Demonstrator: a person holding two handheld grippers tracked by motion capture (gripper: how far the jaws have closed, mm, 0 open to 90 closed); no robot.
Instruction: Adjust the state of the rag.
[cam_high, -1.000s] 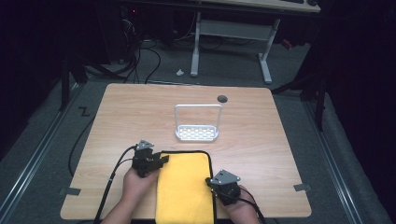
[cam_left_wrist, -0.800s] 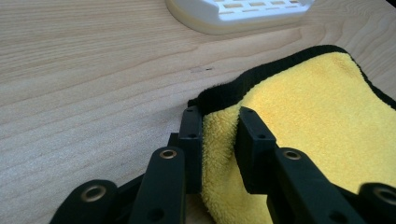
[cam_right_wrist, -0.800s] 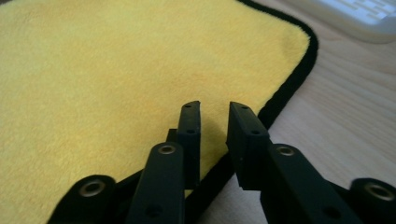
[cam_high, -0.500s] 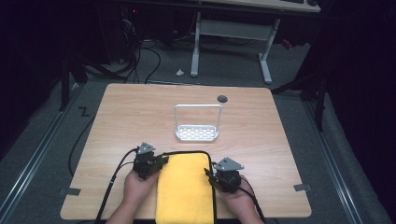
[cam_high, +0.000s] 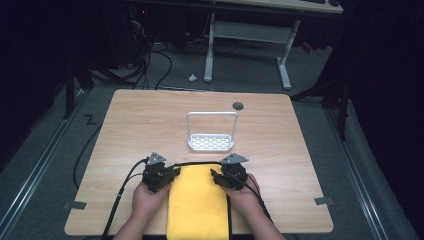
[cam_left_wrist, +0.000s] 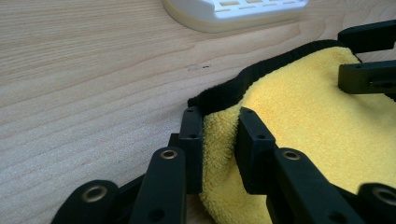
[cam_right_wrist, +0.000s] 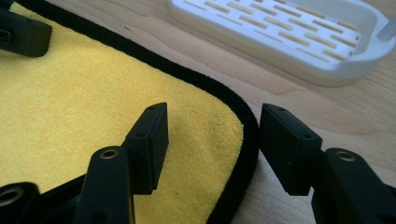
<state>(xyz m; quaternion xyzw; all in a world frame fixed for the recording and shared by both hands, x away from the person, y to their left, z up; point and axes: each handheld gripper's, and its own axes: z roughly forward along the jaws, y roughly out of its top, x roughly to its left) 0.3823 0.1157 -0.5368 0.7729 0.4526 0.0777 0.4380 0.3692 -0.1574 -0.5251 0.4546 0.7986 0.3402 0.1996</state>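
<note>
Overhead light falls bright on the pale wooden bench (cam_high: 150, 130); the room around sits dark. Gripper views are sharp up close, softening toward their top edges.

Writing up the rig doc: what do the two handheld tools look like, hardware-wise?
Both the left tool and the right tool are black, blocky units, each topped by a grey three-cornered plate. A black cable trails from each toward the person. In the gripper views, the jaws are flat black rectangular pads on linkage arms with brass-coloured rivets. No sleeves in view.

A soft yellow cloth (cam_high: 197, 205) lies on the wooden bench (cam_high: 135, 125). The left tool (cam_high: 167, 175) and the right tool (cam_high: 220, 177) sit at its far corners. A white plastic rack (cam_high: 211, 142) stands just beyond.
</note>
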